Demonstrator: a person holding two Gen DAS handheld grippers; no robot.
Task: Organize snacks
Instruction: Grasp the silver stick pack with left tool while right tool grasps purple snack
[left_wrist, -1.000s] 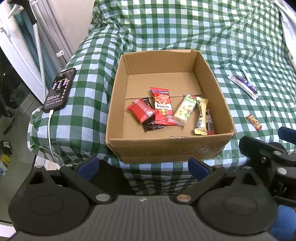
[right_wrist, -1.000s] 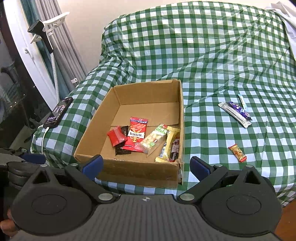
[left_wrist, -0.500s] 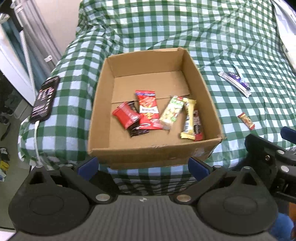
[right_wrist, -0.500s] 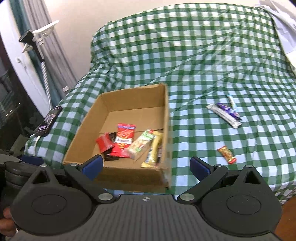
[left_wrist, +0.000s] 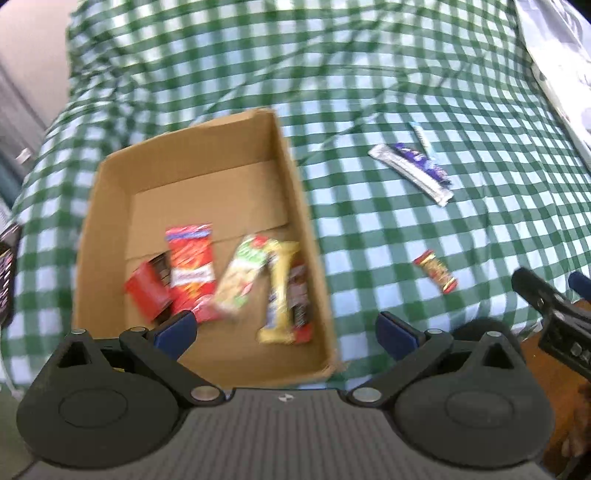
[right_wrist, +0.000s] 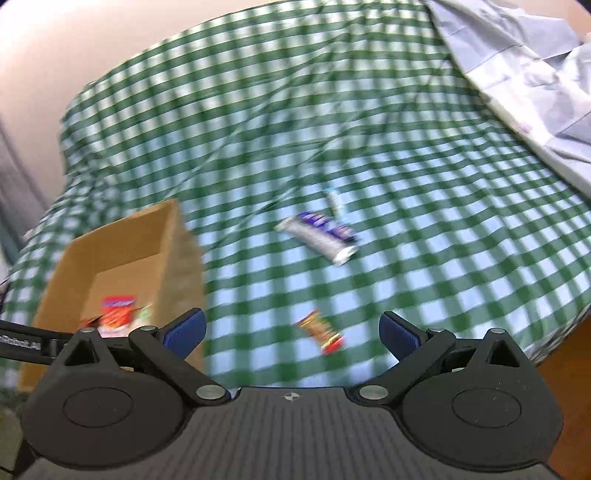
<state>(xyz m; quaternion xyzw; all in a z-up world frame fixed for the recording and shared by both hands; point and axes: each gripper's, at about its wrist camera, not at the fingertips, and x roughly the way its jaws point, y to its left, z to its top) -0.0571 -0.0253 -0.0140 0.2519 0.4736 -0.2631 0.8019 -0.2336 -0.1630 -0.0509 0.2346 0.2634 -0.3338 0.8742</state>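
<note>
1. Both views are smeared by motion blur, so no printing on any wrapper can be read, and the checks of the green-and-white cloth (left_wrist: 369, 229) run together, most of all in the right wrist view.
2. The cardboard box (left_wrist: 303, 206) sits toward the cloth's left edge. Its near wall is hidden behind the left gripper (left_wrist: 284, 332), and its left side is cut off by the right gripper's (right_wrist: 291, 328) body in the other view.
3. Inside the box, crowded toward the near wall, lie a red bag (left_wrist: 190, 266), a small red packet (left_wrist: 147, 293), a green-and-cream pack (left_wrist: 242, 277) and a yellow bar (left_wrist: 280, 291); a dark wrapper under them is mostly covered.
4. On open cloth right of the box lie a small red-and-yellow snack (right_wrist: 321, 330) near the front edge, and farther back a silver-and-purple bar (right_wrist: 319, 236) with a thin pale stick (right_wrist: 334, 201) just beside it.
5. Both grippers are spread wide and hold nothing.
6. The small snack lies between the right gripper's fingers, apart from both, with bare cloth all round it.
7. A grey sheet (right_wrist: 524, 70) covers the cloth's far right corner.
</note>
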